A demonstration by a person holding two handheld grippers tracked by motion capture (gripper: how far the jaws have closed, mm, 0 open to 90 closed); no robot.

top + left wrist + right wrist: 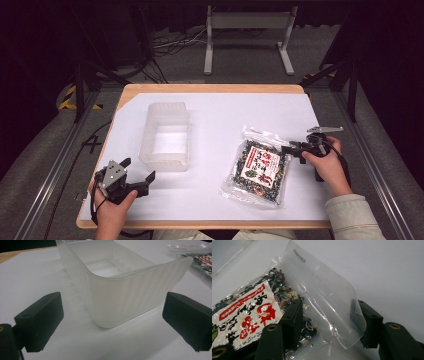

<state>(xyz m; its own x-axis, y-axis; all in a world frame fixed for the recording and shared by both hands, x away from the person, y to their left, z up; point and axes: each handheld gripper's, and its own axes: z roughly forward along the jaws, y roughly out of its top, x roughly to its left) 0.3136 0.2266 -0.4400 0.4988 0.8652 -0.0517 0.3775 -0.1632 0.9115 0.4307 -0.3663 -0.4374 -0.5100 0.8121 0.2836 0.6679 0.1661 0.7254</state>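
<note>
At the left of the table (pixel 210 89), the left gripper (pixel 138 171) rests low with its jaws spread wide and nothing between them. In the left gripper view the frosted plastic container (pixel 120 297) stands just ahead of the two black pads (pixel 41 320), apart from both. Its far end is cut off by the top edge of that view, and its cloudy walls blur whatever lies inside. In the high view it sits on the white sheet (pixel 225 110), open side up.

Further right lies the clear food bag (pixel 257 167), flat on the sheet, with a red and white label. The right gripper (pixel 295 150) meets its upper right corner. In the right gripper view the bag's clear sealed edge (pixel 329 305) curls up between the jaws, one pad lying over the filled part, the other half veiled behind the film. Whether the pads already press on the plastic is hard to make out; the jaws stand partly apart.
</note>
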